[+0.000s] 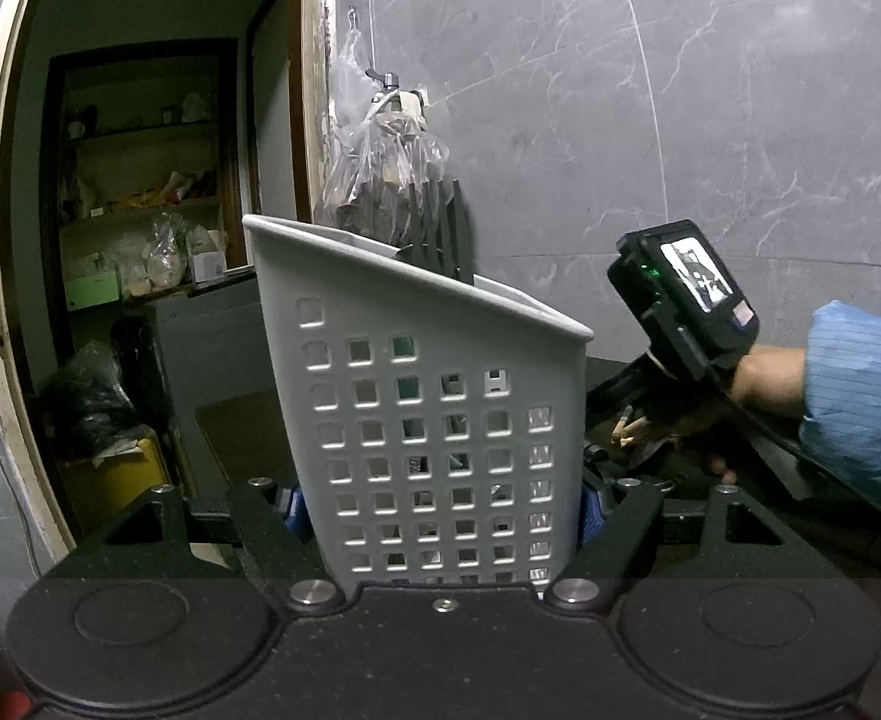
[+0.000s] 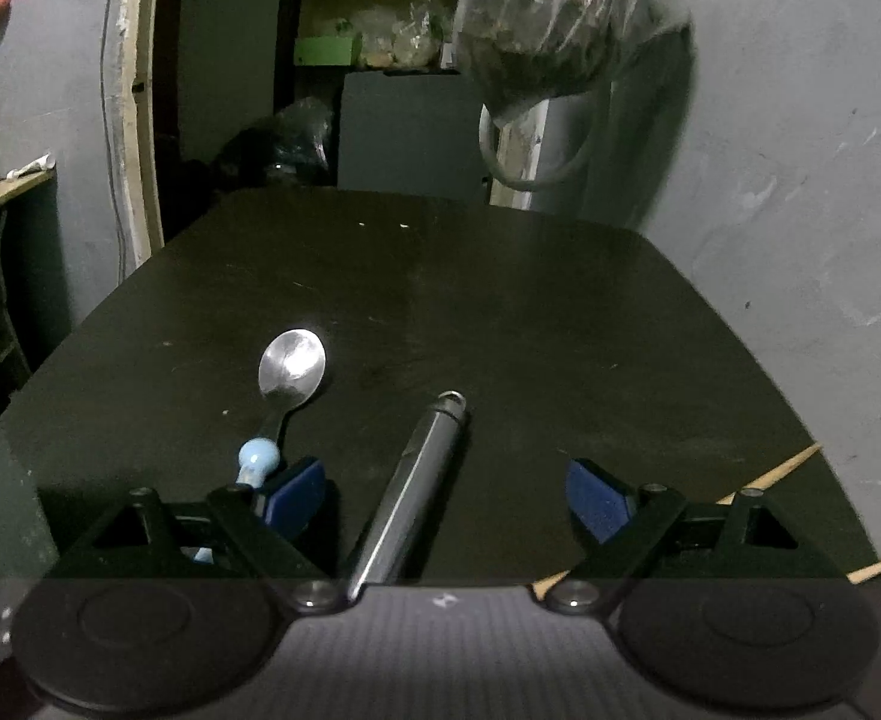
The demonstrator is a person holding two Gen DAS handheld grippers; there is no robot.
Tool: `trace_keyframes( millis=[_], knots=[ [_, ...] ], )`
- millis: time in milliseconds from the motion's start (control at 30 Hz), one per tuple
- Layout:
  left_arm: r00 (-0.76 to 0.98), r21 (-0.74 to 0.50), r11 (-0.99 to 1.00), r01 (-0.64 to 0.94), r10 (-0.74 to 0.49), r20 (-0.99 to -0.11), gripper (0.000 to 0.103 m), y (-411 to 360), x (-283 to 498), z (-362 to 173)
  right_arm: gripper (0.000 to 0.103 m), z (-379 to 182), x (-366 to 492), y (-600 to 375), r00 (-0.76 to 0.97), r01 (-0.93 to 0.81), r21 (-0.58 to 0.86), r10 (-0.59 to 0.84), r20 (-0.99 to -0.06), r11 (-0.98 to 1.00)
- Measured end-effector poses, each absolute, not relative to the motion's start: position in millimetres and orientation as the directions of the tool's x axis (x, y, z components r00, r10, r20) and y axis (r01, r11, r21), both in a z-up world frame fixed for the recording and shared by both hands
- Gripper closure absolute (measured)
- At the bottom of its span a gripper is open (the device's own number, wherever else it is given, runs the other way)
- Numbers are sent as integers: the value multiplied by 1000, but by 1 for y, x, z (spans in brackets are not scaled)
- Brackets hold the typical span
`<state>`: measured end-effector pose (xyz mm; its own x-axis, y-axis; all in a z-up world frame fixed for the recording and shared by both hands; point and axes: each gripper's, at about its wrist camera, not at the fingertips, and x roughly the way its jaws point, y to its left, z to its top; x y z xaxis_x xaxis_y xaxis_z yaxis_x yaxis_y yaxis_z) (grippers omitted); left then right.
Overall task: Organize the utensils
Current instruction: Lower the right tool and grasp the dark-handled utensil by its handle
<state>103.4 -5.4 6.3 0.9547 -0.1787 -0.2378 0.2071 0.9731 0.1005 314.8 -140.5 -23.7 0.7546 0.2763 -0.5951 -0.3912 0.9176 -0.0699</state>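
Two grippers at work: the left gripper (image 1: 443, 507) is clamped on the white perforated utensil holder (image 1: 428, 420), dark handles (image 1: 446, 228) poking out its top. On the right, the right gripper (image 2: 446, 495) hangs above the black table (image 2: 500, 312), jaws wide with nothing pinched; a spoon (image 2: 290, 369) lies by its left finger, a steel handle (image 2: 416, 480) between them, wooden chopsticks (image 2: 788, 462) rightmost.
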Motion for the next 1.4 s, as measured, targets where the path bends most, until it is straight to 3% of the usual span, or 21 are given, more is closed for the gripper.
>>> trace_keyframes(
  millis=[233,400,467,600,867,1400],
  knots=[
    [953,95,973,209,-181,-245,25,-4,106,4,8,-25,330,-142,728,-391,-8,305,-614,920],
    [952,92,973,210,-183,-246,26,-3,105,0,31,-23,335,-147,719,-393,40,334,-609,919],
    [952,91,973,210,-183,-246,26,-3,105,0,54,-21,335,-148,728,-378,41,325,-604,925],
    [952,91,973,210,-183,-246,26,-3,105,0,73,-19,331,-149,730,-366,46,318,-605,929],
    [952,90,973,210,-183,-246,26,-3,105,0,82,-16,314,-157,705,-356,118,349,-617,927],
    [951,90,973,212,-184,-248,26,0,104,0,82,-10,222,-162,644,-458,54,373,-668,887]
  ],
)
